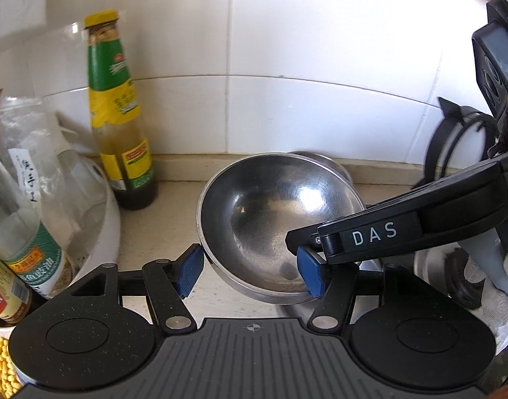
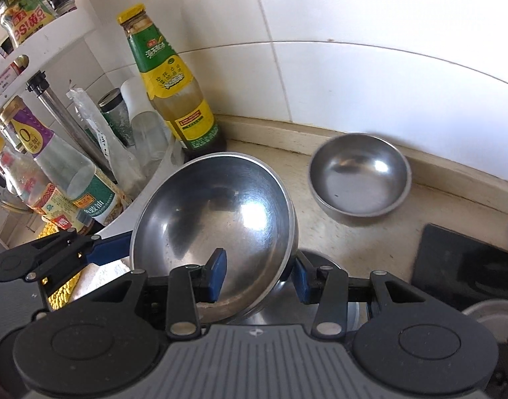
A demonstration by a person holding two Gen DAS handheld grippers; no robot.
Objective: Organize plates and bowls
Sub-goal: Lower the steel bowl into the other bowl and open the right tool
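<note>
**Tilted Bowl Between Two Grippers**

Left wrist view: the left gripper point(image 1: 250, 274) stands wide open, pads flanking the tilted steel bowl point(image 1: 273, 219) without clamping, probably to steady it.

Right wrist view: the right gripper point(image 2: 258, 274) straddles the bowl's rim point(image 2: 288, 232), one pad inside, one outside; firm closure unclear. A smaller bowl point(image 2: 358, 183) rests on the counter point(image 2: 320, 232) beyond, apparently the nesting target.

Left gripper point(image 1: 250, 269): black plastic body, 2 blue ribbed finger pads point(image 1: 189, 274), silver pivot screws. Right gripper point(image 2: 258, 271): same build w/ grey ridged base, white "DAS" lettering.
</note>
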